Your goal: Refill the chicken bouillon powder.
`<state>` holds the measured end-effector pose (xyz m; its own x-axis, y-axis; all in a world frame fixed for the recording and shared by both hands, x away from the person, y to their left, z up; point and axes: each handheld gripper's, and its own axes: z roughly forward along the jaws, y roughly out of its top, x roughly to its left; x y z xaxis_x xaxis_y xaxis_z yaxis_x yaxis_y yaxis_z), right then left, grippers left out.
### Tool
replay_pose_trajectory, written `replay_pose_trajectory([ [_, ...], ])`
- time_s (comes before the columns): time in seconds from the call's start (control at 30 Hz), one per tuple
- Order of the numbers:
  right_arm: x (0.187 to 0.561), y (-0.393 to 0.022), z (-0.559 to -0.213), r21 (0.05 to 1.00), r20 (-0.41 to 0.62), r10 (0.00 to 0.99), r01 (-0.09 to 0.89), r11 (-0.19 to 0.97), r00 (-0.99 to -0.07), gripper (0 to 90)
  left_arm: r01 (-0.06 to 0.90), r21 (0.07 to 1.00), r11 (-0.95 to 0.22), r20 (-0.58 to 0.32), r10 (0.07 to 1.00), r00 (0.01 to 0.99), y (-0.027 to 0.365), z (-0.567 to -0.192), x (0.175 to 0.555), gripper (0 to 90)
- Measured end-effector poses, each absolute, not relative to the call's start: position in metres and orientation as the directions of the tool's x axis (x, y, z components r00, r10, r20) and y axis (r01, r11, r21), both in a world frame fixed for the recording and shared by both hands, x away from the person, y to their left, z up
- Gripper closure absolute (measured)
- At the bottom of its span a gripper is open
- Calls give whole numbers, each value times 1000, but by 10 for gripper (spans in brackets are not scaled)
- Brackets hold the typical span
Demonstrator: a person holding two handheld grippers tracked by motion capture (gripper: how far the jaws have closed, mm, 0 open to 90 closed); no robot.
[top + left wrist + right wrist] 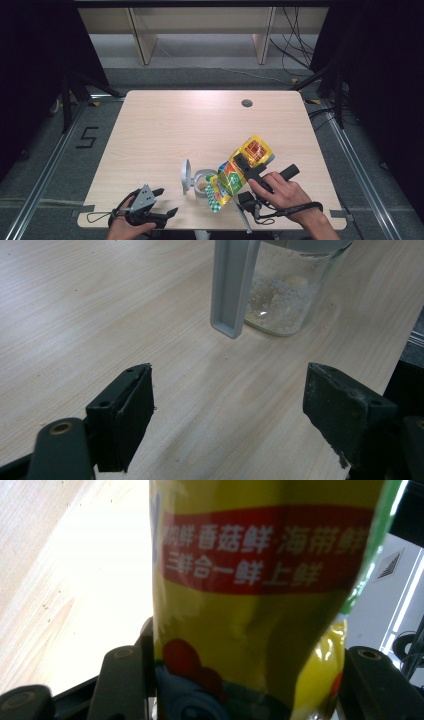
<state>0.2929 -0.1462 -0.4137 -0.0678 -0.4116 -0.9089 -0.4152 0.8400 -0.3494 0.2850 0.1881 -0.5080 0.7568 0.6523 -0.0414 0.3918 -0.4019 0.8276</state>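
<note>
Gripping a yellow seasoning pouch (239, 170) between its jaws, the right gripper (248, 172) is tilting it mouth-down over a clear jar (202, 184) at the table's (200, 125) six o'clock edge, and the pouch is hiding part of the jar's rim. At seven o'clock the left gripper (165, 202) is resting with jaws spread wide and empty. Pale granules are showing blurrily through the jar's glass, its top cut off in the left gripper view.
</note>
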Motion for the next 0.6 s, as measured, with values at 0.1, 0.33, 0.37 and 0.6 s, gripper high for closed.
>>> replay_pose_trajectory([
  [0.1,294,-147,-412,-346,-913,-403,-408,845,-62,453,365,833,-416,-5,653,758,188,-509,286,200],
  [0.33,294,-148,-413,-360,-908,-415,-411,838,-52,453,367,830,-420,-8,649,761,189,-508,286,201],
  [0.37,294,-149,-413,-353,-911,-409,-408,842,-57,453,364,832,-419,-3,652,758,188,-509,287,201],
  [0.6,291,-149,-412,-360,-906,-419,-410,838,-59,453,360,830,-426,7,654,757,188,-509,287,200],
])
